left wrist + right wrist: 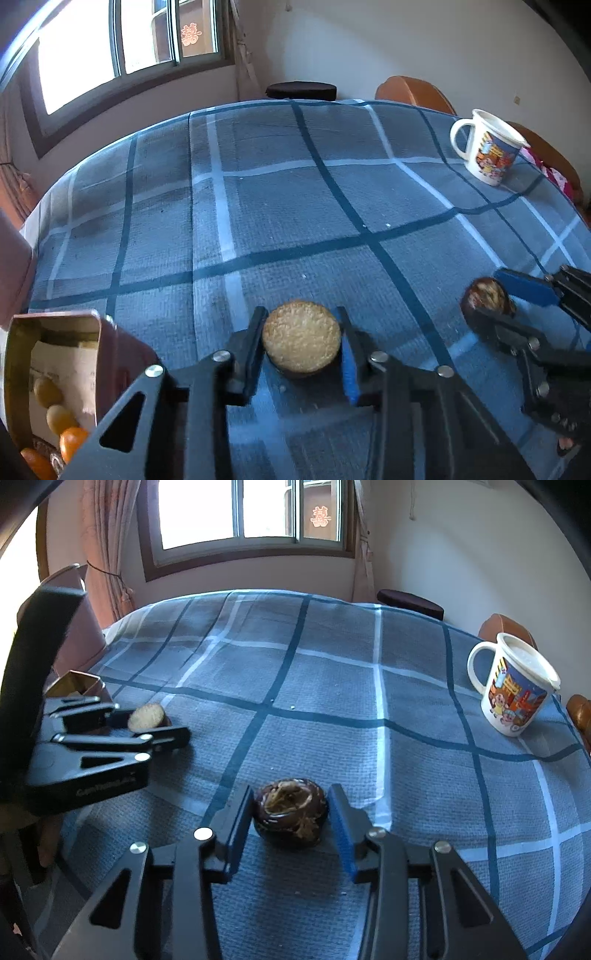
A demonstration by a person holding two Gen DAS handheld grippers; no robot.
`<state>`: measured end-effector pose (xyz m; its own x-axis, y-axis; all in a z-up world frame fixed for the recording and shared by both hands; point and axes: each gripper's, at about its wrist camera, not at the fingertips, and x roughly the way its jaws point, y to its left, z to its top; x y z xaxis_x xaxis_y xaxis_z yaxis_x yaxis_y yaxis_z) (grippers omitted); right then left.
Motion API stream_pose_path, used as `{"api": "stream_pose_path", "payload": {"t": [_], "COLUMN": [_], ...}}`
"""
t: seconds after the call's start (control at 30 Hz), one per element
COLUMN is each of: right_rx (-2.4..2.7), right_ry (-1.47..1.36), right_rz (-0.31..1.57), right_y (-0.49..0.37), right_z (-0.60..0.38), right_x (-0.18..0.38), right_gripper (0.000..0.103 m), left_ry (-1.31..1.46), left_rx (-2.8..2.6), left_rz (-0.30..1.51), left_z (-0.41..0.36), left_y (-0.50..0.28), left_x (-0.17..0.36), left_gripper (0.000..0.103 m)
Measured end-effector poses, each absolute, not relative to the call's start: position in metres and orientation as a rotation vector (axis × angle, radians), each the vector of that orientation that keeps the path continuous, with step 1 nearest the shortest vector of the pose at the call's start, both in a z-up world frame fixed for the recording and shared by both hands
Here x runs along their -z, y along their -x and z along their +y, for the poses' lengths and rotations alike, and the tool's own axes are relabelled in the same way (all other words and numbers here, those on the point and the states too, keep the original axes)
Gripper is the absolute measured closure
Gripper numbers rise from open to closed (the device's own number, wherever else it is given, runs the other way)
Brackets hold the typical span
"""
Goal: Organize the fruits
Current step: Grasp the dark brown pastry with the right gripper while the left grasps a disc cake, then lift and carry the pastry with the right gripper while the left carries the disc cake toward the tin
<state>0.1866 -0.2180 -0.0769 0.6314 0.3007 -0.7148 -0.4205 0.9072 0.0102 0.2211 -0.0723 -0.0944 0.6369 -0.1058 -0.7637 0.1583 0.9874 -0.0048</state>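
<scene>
At the bottom middle of the frame, the cut fruit half [301,341] is squeezed by the left gripper [302,347]; the dark fruit [290,812] is framed between the right gripper's [291,821] loose jaws.

I see a blue plaid cloth [280,206], a white cartoon-printed mug [517,690], and orange fruits [72,441] in a tin [107,354].
</scene>
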Motion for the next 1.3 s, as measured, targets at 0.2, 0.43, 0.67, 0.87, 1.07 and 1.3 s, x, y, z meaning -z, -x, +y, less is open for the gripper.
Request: {"api": "stream_pose_path", "payload": {"t": [0.2,0.43,0.67,0.87,1.07,1.3], "right_rx": [-0.407,-0.420,-0.439,-0.446,-0.454,-0.454], "right_ry": [0.171,0.149,0.147,0.139,0.138,0.133], "right_rz": [0.755,0.694,0.642,0.591,0.542,0.500], "right_y": [-0.182,-0.174,-0.166,-0.158,-0.150,-0.144], "right_z": [-0.218,-0.224,-0.224,-0.227,-0.228,-0.231], "right_x": [0.073,0.065,0.059,0.054,0.050,0.046], "right_gripper": [0.059,0.059,0.059,0.059,0.059,0.059], "left_ry": [-0.041,-0.035,-0.046,-0.035,-0.026,-0.038], "left_rx": [0.176,0.176,0.166,0.156,0.135,0.133], "left_rz": [0.838,0.754,0.686,0.649,0.598,0.555], "left_z": [-0.071,-0.071,-0.072,-0.069,-0.068,-0.070], "left_y": [-0.207,-0.190,-0.177,-0.170,-0.163,-0.156], "left_x": [0.091,0.082,0.074,0.070,0.064,0.060], "left_gripper": [0.066,0.066,0.066,0.066,0.066,0.066]}}
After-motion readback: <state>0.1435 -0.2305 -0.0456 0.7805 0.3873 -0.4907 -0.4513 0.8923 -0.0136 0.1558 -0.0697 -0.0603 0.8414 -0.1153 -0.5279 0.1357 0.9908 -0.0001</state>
